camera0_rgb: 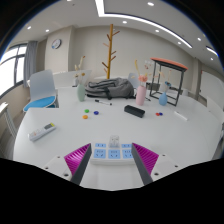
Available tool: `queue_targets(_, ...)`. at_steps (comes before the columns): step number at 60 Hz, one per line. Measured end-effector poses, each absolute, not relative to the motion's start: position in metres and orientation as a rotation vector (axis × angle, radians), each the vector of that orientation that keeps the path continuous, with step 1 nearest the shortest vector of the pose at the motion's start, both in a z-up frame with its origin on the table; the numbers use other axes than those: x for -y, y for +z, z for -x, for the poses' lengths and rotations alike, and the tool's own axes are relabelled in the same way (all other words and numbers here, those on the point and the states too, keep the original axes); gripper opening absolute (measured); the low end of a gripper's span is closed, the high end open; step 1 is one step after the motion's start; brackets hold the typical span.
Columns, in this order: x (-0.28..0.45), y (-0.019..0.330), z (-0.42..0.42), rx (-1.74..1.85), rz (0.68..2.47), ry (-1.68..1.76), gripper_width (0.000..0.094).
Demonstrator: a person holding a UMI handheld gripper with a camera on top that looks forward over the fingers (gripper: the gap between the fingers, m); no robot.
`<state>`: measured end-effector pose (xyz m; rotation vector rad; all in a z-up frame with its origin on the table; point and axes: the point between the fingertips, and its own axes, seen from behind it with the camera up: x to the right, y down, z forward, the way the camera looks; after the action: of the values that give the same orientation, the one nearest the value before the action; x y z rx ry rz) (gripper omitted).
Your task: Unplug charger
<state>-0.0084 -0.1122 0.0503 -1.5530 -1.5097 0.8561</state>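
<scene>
Our claw [111, 168] is spread wide, with a small white block, likely the charger [111, 152], standing between its fingers, not pinched. We think it sits low on the white tabletop [150, 130], so we come straight at it.

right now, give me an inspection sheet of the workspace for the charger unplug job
surface: white table, mostly bare near the jaws.
job's things: white power strip lies left of the fingers; charger not clearly made out.
clutter: dark bag, pink bottle, dark box, small coloured bits.
grippers: gripper open, a pale blue-marked item between the fingers, not clamped.
cables: nothing seen.
surroundings: blue chair, wooden coat stand, side table, window at left.
</scene>
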Motion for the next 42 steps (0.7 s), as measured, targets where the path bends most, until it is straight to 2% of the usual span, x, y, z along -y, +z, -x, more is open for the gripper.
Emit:
queue_targets(9, 0.107, 0.020, 0.051, 1.500, 1.588, 0.878, 0.0857)
queue_targets(21, 0.103, 0.003, 0.084, 1.509, 1.592, 0.891, 0.0853)
queue_targets(24, 0.104, 0.000, 0.089, 1.514, 1.599, 0.902, 0.0824)
queue_targets(26, 0.104, -0.001, 0.092, 1.518, 1.599, 0.904, 0.0775)
queue_targets(28, 0.105, -0.002, 0.095, 1.525, 1.597, 0.907, 0.0680)
queue_targets(33, 0.092, -0.007, 0.101, 1.491, 1.618, 0.858, 0.0246)
queue_targets(40, 0.095, -0.008, 0.103, 1.501, 1.622, 0.858, 0.0119)
queue_targets(42, 0.095, -0.008, 0.104, 1.500, 1.634, 0.869, 0.0113)
